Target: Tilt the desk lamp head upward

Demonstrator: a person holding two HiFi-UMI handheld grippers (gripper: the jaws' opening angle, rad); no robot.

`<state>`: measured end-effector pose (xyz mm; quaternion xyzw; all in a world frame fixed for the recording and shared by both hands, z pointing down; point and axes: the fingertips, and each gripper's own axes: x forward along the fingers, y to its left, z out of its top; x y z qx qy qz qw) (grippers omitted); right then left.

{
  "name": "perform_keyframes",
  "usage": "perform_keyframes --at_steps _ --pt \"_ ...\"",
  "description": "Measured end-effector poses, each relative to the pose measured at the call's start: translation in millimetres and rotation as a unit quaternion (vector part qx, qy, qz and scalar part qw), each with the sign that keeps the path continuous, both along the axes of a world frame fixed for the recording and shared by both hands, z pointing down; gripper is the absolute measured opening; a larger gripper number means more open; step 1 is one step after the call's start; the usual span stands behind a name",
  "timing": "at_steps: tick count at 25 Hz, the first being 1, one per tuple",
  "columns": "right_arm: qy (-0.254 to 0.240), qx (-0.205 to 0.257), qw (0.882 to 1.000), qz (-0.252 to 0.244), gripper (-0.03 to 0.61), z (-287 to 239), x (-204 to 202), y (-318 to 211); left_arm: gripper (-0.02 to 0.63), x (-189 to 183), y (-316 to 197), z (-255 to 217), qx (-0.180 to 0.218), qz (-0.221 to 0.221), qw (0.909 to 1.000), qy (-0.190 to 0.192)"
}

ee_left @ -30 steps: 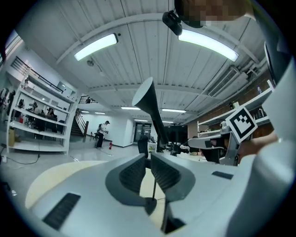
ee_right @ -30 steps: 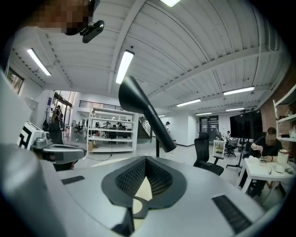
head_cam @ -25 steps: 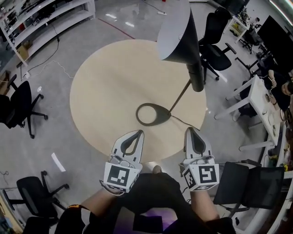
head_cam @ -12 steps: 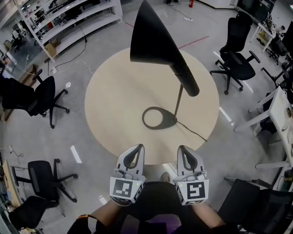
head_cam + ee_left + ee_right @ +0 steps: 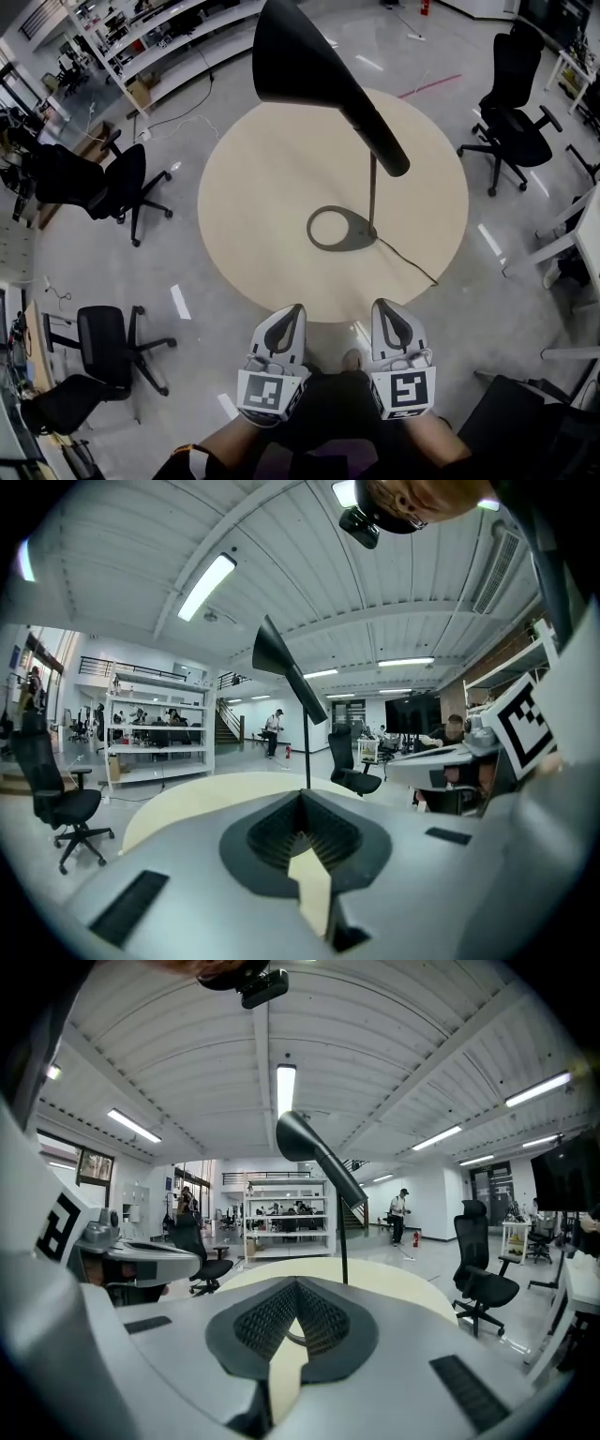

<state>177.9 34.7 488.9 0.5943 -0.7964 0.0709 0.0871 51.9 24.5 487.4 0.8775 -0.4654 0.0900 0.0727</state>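
Observation:
A black desk lamp stands on the round beige table [image 5: 253, 197]. Its cone head [image 5: 305, 64] points down and to the left, above a thin stem [image 5: 372, 192] and an oval ring base [image 5: 339, 230]. My left gripper [image 5: 292, 313] and right gripper [image 5: 385, 309] hover side by side just off the table's near edge, both shut with nothing in them, well short of the lamp. In the left gripper view the lamp head [image 5: 279, 664] rises beyond the closed jaws of the left gripper [image 5: 302, 797]. The right gripper view shows the head [image 5: 317, 1153] and stem [image 5: 343, 1241] past the right gripper [image 5: 296, 1284].
A black cable [image 5: 408, 262] runs from the lamp base off the table's right edge. Office chairs stand around: two at the left [image 5: 103, 183] [image 5: 108, 342] and one at the far right [image 5: 516, 122]. Shelving [image 5: 159, 37] lines the far left, and a white desk [image 5: 586, 234] sits at the right.
Both grippers have drawn back from over the table's near edge to just off it, staying shut. The head view has swung, so the lamp sits farther up the picture. The lamp itself has not moved.

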Motion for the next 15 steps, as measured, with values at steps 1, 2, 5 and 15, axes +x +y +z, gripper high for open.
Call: perform_keyframes --at_steps 1,2,5,15 --pt "-0.002 0.002 1.0 -0.001 0.009 0.0 -1.9 2.2 0.048 -2.4 1.0 -2.5 0.002 -0.003 1.0 -0.002" --pt "-0.003 0.003 1.0 -0.001 0.009 -0.3 -3.6 4.4 0.048 -4.4 2.2 -4.7 0.005 -0.006 1.0 -0.003" --pt "-0.006 0.012 1.0 0.0 0.009 -3.3 -9.6 8.6 0.048 -11.4 7.3 -5.0 0.005 -0.008 1.0 -0.002" --pt "-0.004 -0.007 1.0 0.024 0.009 -7.8 -35.2 10.0 0.048 -37.2 2.4 -16.8 0.015 0.021 0.9997 0.0"
